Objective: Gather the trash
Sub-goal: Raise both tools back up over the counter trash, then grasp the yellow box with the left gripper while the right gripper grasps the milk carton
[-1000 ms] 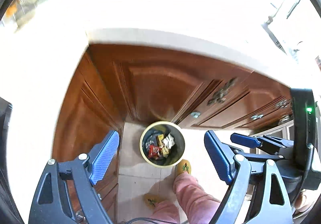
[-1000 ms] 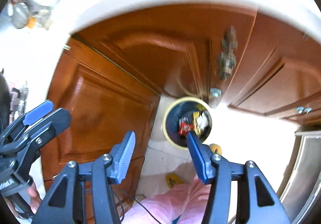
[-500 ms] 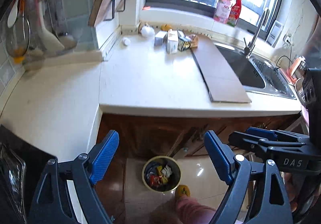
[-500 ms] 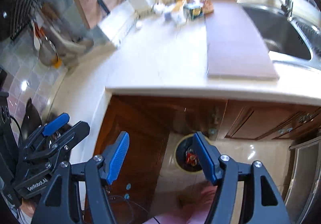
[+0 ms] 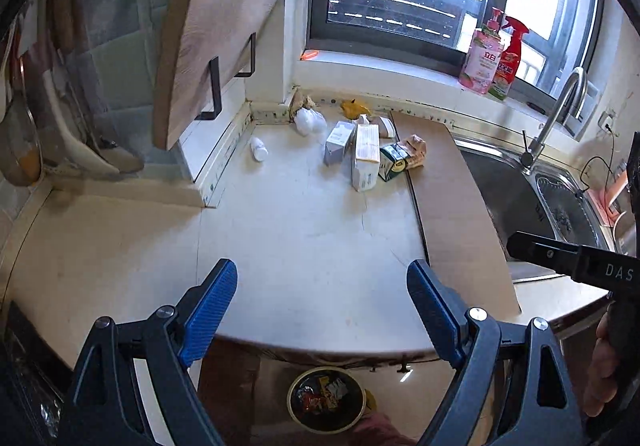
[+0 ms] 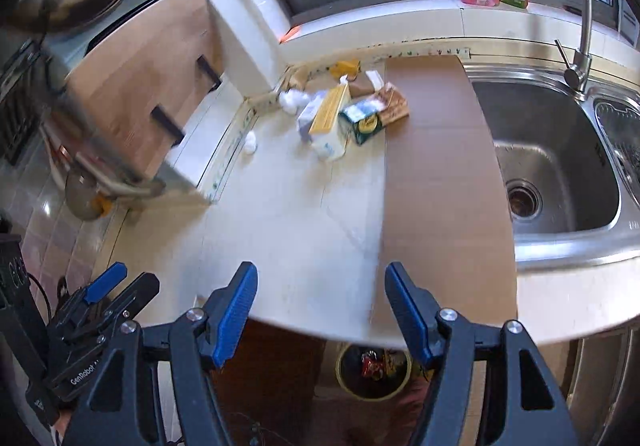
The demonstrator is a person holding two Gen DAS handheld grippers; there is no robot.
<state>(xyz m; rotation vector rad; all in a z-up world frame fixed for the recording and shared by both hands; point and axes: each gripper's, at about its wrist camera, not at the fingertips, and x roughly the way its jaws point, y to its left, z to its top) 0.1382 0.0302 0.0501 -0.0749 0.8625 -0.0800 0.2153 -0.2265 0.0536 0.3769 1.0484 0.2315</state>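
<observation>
Trash lies at the back of the white counter (image 5: 296, 230): a tall white carton (image 5: 366, 156) (image 6: 328, 122), a small grey box (image 5: 339, 142), a green carton (image 5: 394, 162) (image 6: 366, 120), a brown wrapper (image 5: 416, 146), crumpled white tissues (image 5: 308, 122) (image 6: 294, 100) and a small white wad (image 5: 259, 150) (image 6: 250, 142). A yellow bin (image 5: 326, 398) (image 6: 372, 370) holding wrappers stands on the floor below the counter edge. My left gripper (image 5: 322, 310) is open and empty above the counter's front edge. My right gripper (image 6: 320, 306) is open and empty beside it.
A brown board (image 5: 452, 206) (image 6: 436, 182) lies on the counter next to the steel sink (image 6: 552, 162) with its tap (image 5: 556, 114). A wooden cutting board (image 5: 212, 30) hangs at the left. Pink and red bottles (image 5: 492, 58) stand on the windowsill.
Both grippers have risen from pointing down at the bin and cabinet doors to looking over the countertop. Both stay open and empty.
</observation>
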